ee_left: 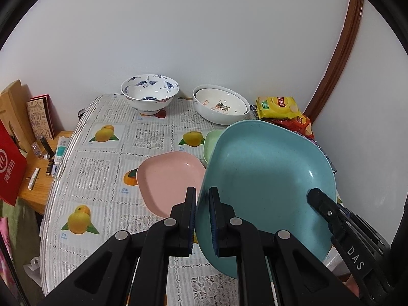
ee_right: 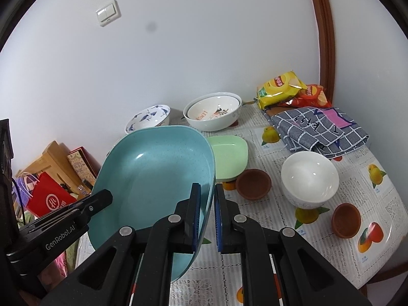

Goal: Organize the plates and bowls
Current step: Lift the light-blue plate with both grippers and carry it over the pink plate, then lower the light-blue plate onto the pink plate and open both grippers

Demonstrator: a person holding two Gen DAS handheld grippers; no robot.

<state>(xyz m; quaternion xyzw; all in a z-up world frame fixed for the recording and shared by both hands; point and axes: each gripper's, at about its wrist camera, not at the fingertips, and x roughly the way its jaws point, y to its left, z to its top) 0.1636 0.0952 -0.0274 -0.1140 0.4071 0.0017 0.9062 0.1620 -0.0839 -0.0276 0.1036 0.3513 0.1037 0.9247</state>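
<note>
A large teal plate (ee_left: 267,178) hangs tilted above the table, held from both sides. My left gripper (ee_left: 202,196) is shut on its left rim; my right gripper (ee_right: 207,191) is shut on its right rim (ee_right: 153,173). Each gripper shows in the other's view, clamped on the far edge. On the tablecloth lie a pink plate (ee_left: 168,178) and a green plate (ee_right: 229,155). At the back stand a blue-patterned bowl (ee_left: 150,94) and two nested white bowls (ee_right: 213,114). A white bowl (ee_right: 309,178) and two small brown bowls (ee_right: 253,183) (ee_right: 346,219) sit to the right.
Snack bags (ee_right: 280,89) and a folded checked cloth (ee_right: 318,130) lie at the back right of the table (ee_left: 102,178). A side shelf at left holds a red bag (ee_left: 10,160), boxes and small items. White walls stand close behind.
</note>
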